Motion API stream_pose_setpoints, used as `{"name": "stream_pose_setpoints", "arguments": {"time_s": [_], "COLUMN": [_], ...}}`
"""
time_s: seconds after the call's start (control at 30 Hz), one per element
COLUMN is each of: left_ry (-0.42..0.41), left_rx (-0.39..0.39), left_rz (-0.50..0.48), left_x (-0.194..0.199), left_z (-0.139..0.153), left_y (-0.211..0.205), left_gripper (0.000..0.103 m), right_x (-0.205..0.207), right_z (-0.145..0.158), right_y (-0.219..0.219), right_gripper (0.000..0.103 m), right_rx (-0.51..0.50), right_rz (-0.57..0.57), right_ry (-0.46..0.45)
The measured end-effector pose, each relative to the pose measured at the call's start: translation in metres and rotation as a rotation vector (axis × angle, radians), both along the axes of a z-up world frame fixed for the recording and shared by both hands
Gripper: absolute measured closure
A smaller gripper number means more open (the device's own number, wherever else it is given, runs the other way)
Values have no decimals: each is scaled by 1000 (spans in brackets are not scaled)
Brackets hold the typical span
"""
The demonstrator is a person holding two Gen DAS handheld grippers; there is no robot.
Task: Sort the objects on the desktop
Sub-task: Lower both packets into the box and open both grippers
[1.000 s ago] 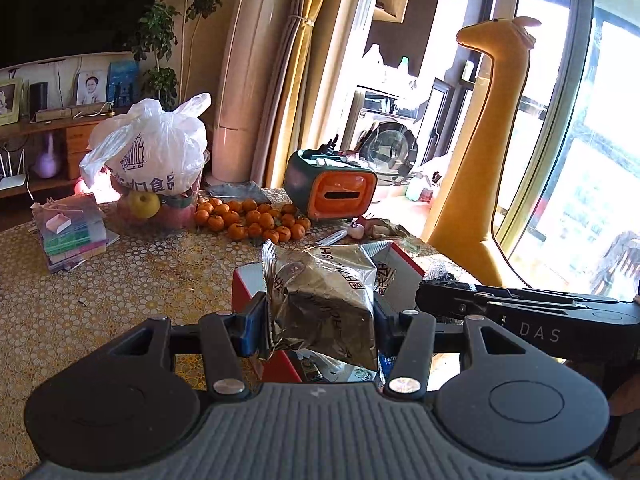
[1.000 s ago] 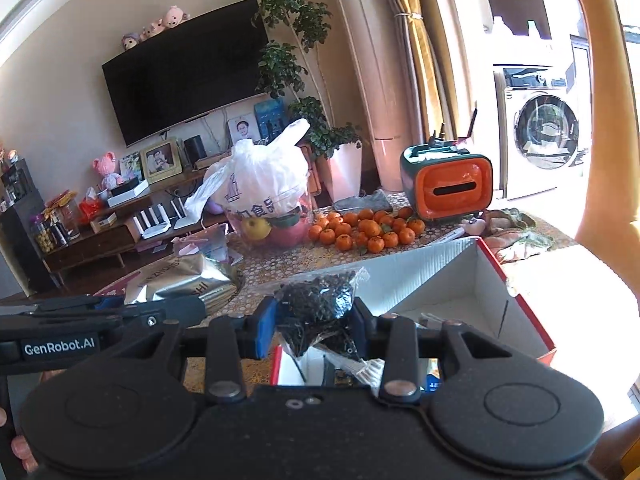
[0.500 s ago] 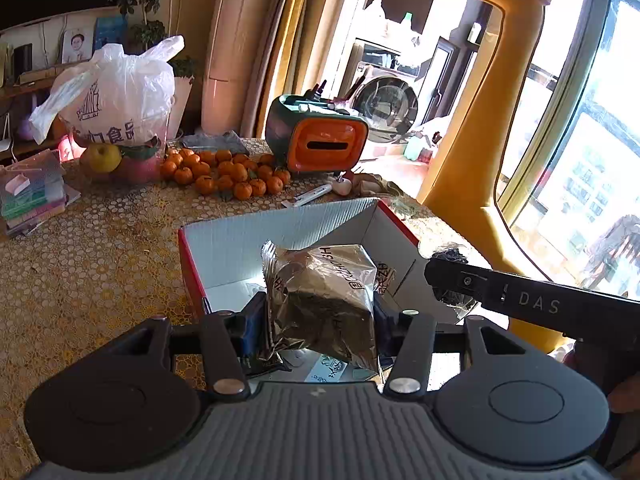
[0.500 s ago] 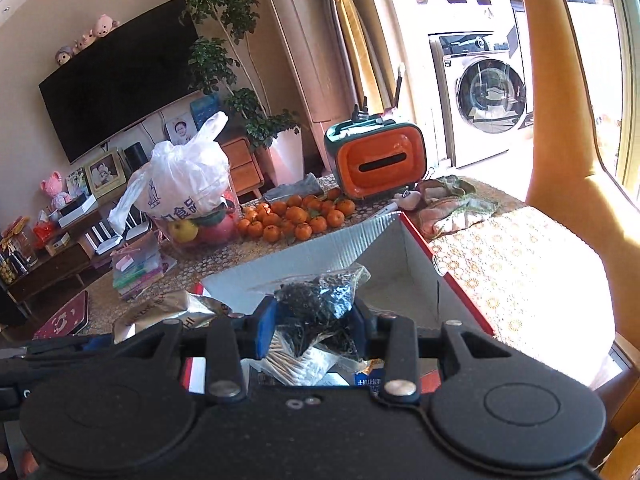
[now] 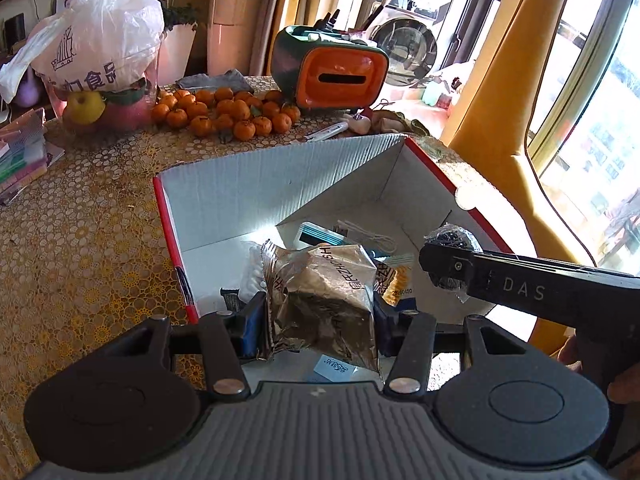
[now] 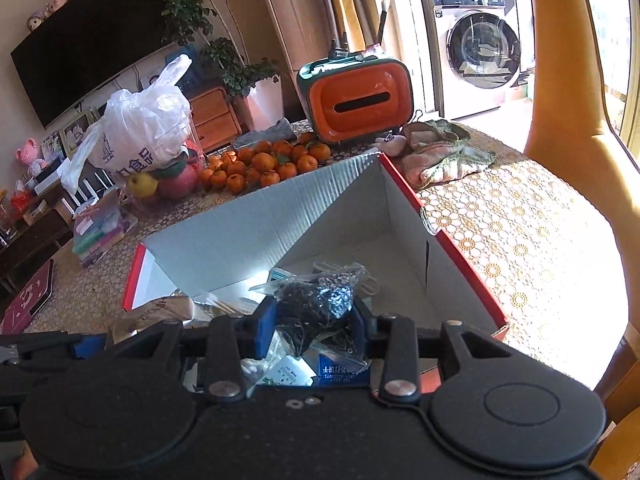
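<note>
A: Silver foil packet [image 5: 324, 300], crinkled, with printed lettering: it sits low in the centre of the left wrist view, pinched between the blue pads of the left tongs [image 5: 318, 322].

B: Where does it hang?

A: Above the near end of the open box [image 5: 256, 188], a carton with a red outside and a white corrugated inside, standing on the gold-patterned surface [image 5: 80, 232]. Small packets and a sachet lie on the box floor under it.

B: And the right tongs?

A: In the right wrist view the right tongs [image 6: 314, 328] are pressed onto a clear bag of dark bits [image 6: 320, 300], low in the centre, also above the box [image 6: 256, 220]. In the left view that same bag [image 5: 452, 240] shows at middle right, at the tip of the black arm marked DAS.

B: Can the two tools be seen together?

A: Yes. The foil packet [image 6: 160, 310] and the left tool's black body lie at the lower left of the right view, just beside the right tongs.

B: What else stands on the surface?

A: Beyond the box, a heap of mandarins [image 5: 228, 112], an orange and green case [image 5: 332, 72] at upper centre, and a white plastic bag [image 5: 100, 36] over apples at upper left. A crumpled cloth [image 6: 440, 152] lies at right of the box in the right view.
</note>
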State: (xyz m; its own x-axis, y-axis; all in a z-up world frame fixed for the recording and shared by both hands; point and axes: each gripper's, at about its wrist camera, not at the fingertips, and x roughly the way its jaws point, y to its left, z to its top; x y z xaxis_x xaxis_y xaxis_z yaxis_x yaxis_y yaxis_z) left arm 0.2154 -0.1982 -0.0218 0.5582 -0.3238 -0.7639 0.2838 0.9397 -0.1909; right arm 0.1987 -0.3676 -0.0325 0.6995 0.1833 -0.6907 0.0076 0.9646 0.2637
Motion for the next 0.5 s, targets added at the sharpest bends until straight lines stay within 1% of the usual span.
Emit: {"name": "stream_pose_setpoints", "arguments": {"time_s": [0.27,0.5], "left_ry": [10,55], "left_rx": [59,78], "left_rz": [-11,-9], "left_x": [18,37], "left_z": [-14,-26], "left_y": [-8,-14], "left_gripper": [51,52], "right_x": [33,57], "right_z": [-22,-31], "right_y": [-12,-10], "right_gripper": [66,66], "right_rx": [-38,-105], "right_rz": [-27,-13], "right_ry": [75,122]}}
